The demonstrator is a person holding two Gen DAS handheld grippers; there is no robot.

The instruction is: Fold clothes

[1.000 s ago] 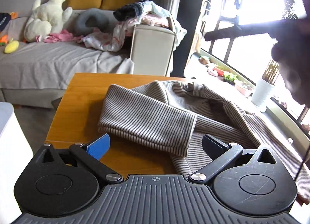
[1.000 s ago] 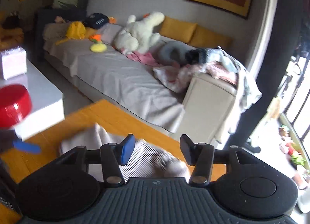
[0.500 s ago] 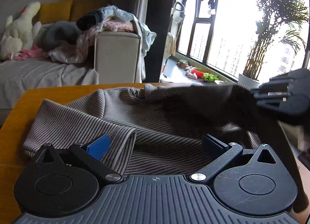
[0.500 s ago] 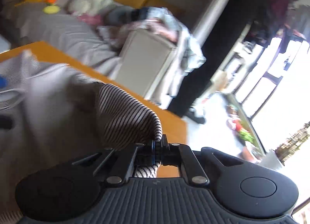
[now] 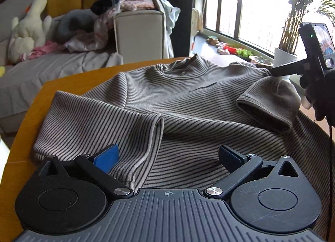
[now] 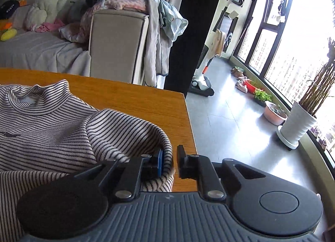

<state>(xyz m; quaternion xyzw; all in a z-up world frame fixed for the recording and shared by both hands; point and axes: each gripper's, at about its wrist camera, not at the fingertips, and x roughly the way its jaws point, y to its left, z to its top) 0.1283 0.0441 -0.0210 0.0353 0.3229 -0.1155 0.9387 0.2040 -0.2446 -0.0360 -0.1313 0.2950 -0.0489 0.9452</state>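
1. Striped knit, grey-brown with thin dark lines: the sweater (image 5: pixel 188 103) lies spread on the wooden worktop (image 5: pixel 69 80), front side up.
2. Its collar (image 5: pixel 184 68) points to the far edge of the worktop, toward the sofa (image 5: pixel 41 70) and the window; the hem end comes toward the left camera, so the long axis runs near to far.
3. Left sleeve (image 5: pixel 100 120) is folded in across the body, its cuff edge lying near the middle of the chest.
4. Left tool (image 5: pixel 167 156) hangs low over the near part of the sweater, fingers spread wide, blue pad (image 5: pixel 106 156) on one side, nothing between them.
5. Right tool (image 6: pixel 169 164) sits at the right sleeve (image 6: pixel 129 131); the striped cuff passes between its fingers, which are a little apart. The blue pad touches the cloth, while the other finger shows a small gap, so I cannot tell whether it pinches.
6. In the left view that sleeve is bent inward over the body, cuff opening facing the near side.
7. Edges: the right sleeve sits just beside the worktop's right edge (image 6: pixel 189 128), with open floor (image 6: pixel 230 120) beyond. Bare wood shows past the collar and along the left side.
8. Plant pots (image 6: pixel 297 128) stand by the window, well apart from the worktop.
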